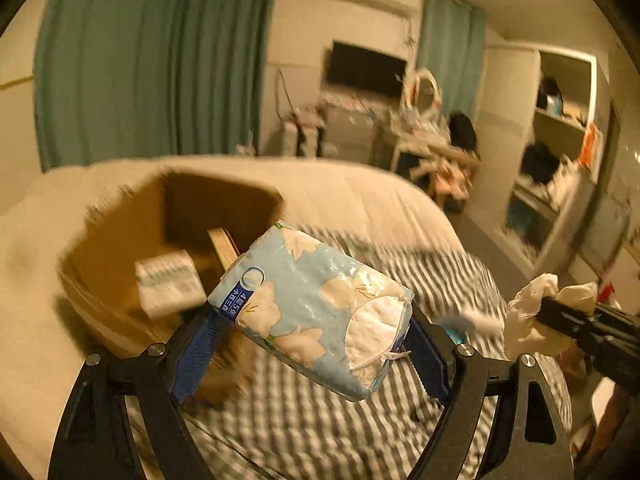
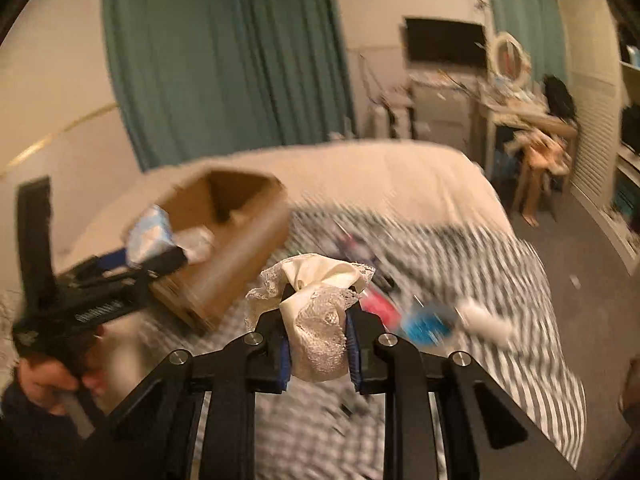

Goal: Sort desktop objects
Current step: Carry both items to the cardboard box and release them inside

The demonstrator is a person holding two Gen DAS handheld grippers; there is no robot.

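Observation:
My left gripper is shut on a light blue tissue pack printed with white flowers, held in the air just right of an open cardboard box. A white packet lies inside that box. My right gripper is shut on a bunched cream lace cloth, above the striped blanket. In the right wrist view the left gripper holds the tissue pack at the near rim of the cardboard box. The lace cloth also shows at the right edge of the left wrist view.
The box stands on a bed with a beige cover and a black-and-white striped blanket. A blue and white object and a red item lie blurred on the blanket. A cluttered desk and shelves stand beyond the bed.

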